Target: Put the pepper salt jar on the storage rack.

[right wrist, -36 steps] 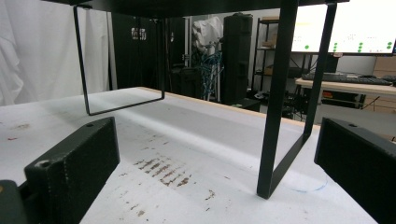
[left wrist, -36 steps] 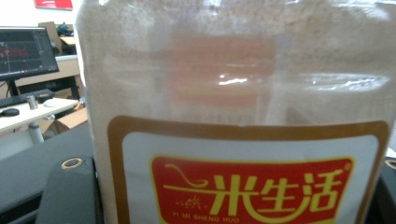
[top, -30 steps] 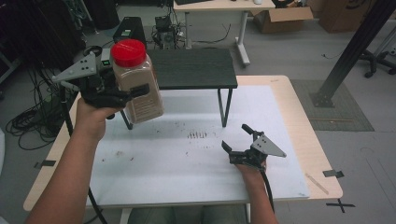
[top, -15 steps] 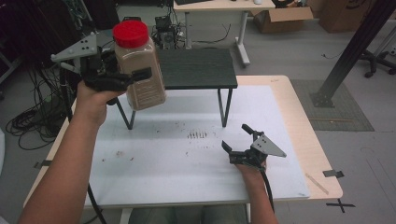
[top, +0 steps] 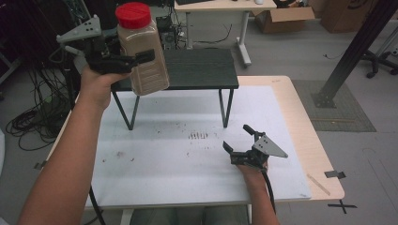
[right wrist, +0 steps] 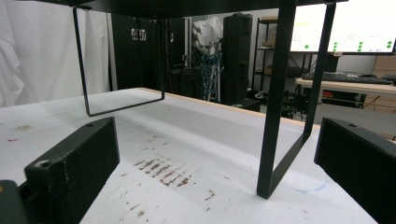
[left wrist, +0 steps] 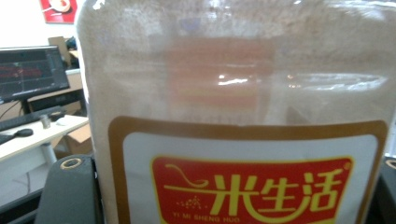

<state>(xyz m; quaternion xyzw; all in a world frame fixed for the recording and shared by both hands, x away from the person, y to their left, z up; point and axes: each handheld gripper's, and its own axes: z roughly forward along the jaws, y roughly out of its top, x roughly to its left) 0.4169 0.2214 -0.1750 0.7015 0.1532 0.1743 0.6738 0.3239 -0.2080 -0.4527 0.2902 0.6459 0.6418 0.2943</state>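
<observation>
High view: a red-capped clear plastic jar of brown powder (top: pixel 142 51) is being clamped upright by the left gripper (top: pixel 123 59) above the tabletop's far-left corner (top: pixel 123 91); the right gripper (top: pixel 238 143) is being held apart, empty.

The black stand (top: pixel 187 70) blocks the frame's upper centre; open white mat (top: pixel 155 164) fills the lower left, and room runs between its 2 leg frames.
</observation>
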